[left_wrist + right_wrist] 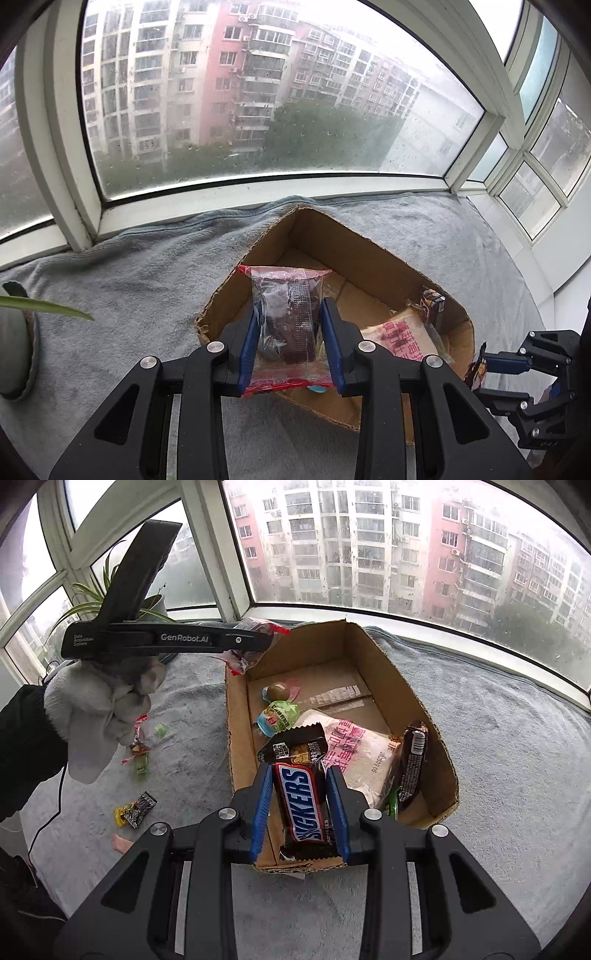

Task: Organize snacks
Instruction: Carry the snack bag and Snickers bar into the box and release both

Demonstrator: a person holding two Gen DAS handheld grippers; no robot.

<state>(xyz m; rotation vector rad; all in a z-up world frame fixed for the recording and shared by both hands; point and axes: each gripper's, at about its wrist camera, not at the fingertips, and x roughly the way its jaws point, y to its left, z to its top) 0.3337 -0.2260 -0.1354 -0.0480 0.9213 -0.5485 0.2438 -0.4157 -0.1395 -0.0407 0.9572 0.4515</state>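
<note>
My left gripper (288,314) is shut on a clear packet with red ends and a dark brown snack (286,317), held above the left rim of the open cardboard box (373,254). From the right wrist view the same gripper (266,640) shows at the box's far left corner. My right gripper (299,775) is shut on a Snickers bar (304,797) over the near end of the box (439,760). Inside lie a white packet with pink print (358,753), a dark wrapped bar (412,764), a green-topped cup snack (279,716) and a round brown sweet (277,691).
The box sits on a grey blanket (498,775) along a bay window sill. Several small sweets lie on the blanket left of the box, among them a yellow-black packet (135,808) and a green one (142,764). A potted plant (110,598) stands at far left.
</note>
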